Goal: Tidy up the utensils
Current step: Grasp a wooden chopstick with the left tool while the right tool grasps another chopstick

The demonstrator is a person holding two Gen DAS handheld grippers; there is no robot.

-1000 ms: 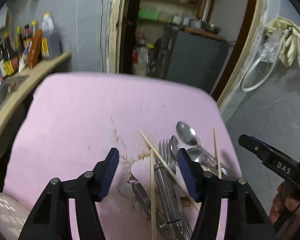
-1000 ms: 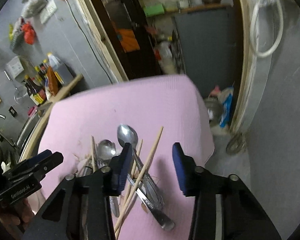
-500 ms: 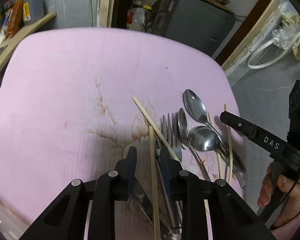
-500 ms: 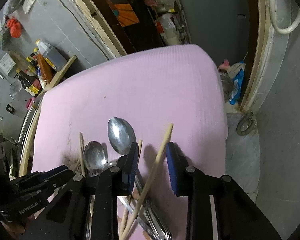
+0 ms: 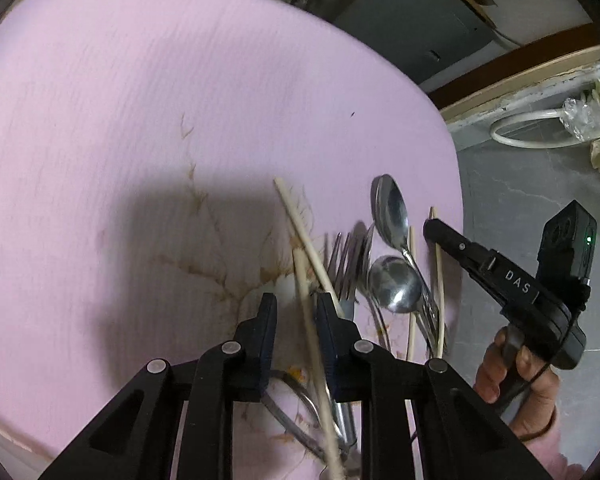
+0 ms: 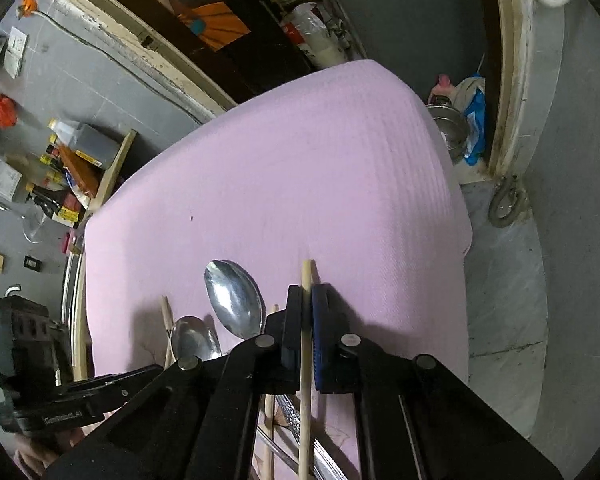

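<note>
A pile of utensils lies at the near right of the pink cloth (image 5: pixel 180 120): two spoons (image 5: pixel 390 210), forks (image 5: pixel 346 258) and several wooden chopsticks. My left gripper (image 5: pixel 296 306) is narrowed around one chopstick (image 5: pixel 306 300) that runs between its fingers; a small gap shows on the left side. My right gripper (image 6: pixel 307 294) is shut on another chopstick (image 6: pixel 306 276), whose tip sticks out past the fingertips. The big spoon (image 6: pixel 234 298) lies just left of it. The right gripper also shows in the left wrist view (image 5: pixel 440 232).
The pink cloth (image 6: pixel 300 160) covers a table whose right edge drops to a grey floor (image 6: pixel 560 240). A shelf with sauce bottles (image 6: pixel 72 164) stands at the left. A metal pot (image 6: pixel 452 128) and bags sit on the floor by the door frame.
Both grippers have come down onto the pile and closed from wide open. The right one has clamped a chopstick; the left one has narrowed around another.
</note>
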